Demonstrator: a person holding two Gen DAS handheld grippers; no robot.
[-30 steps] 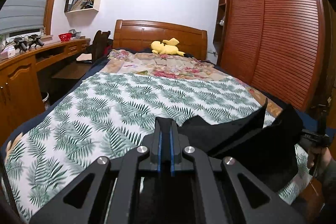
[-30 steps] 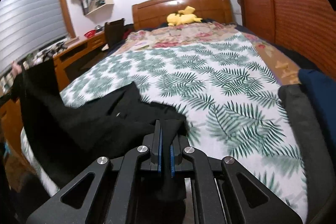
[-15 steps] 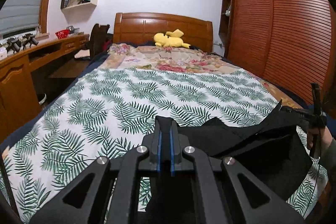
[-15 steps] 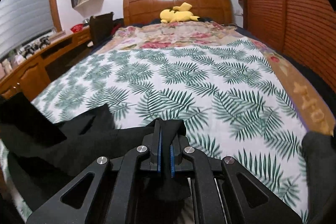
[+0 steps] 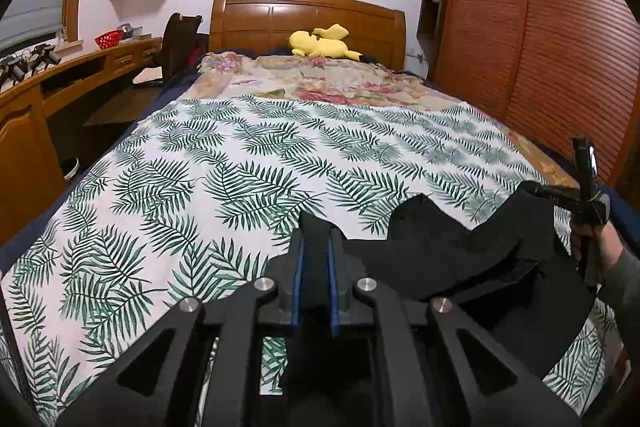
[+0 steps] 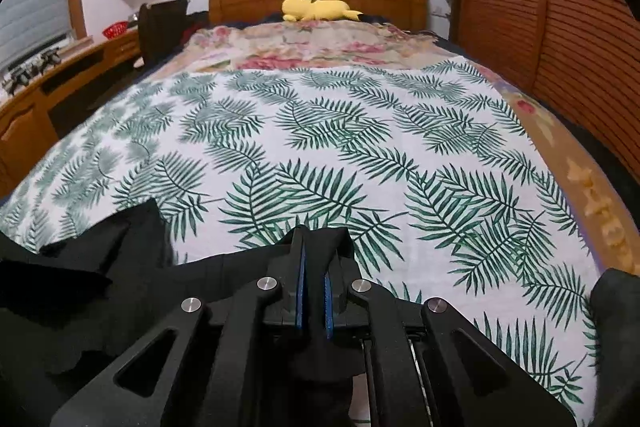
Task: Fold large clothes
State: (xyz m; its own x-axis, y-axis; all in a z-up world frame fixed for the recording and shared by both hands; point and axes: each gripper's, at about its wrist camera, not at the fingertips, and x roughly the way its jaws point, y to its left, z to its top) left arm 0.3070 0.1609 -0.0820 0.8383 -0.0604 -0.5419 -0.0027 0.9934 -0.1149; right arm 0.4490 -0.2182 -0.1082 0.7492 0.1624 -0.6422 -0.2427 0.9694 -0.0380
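A black garment (image 5: 460, 259) is stretched low over the near end of a bed, one edge pinched in each of two hand-held grippers, its middle sagging in loose folds onto the leaf-print bedspread (image 5: 240, 163). The left gripper (image 5: 316, 259) has dark cloth between its blue pads, but its jaws are opening, so that edge looks about to be let go. The right gripper (image 6: 314, 279) is clamped on its own bunch of the fabric; its jaws read as nearly closed on the cloth. In the left wrist view the right gripper shows at the far right, a sleeve below it, with the garment strung between the two.

The risk, as it stands, is an uneven release: if the left edge drops first while the right holds tension, the cloth could slide sideways and crumple instead of lying flat. The hem also hangs close to the mattress edge, so slack fabric might slip off the foot of the bed. A yellow plush toy (image 5: 320, 43) sits well clear by the headboard.
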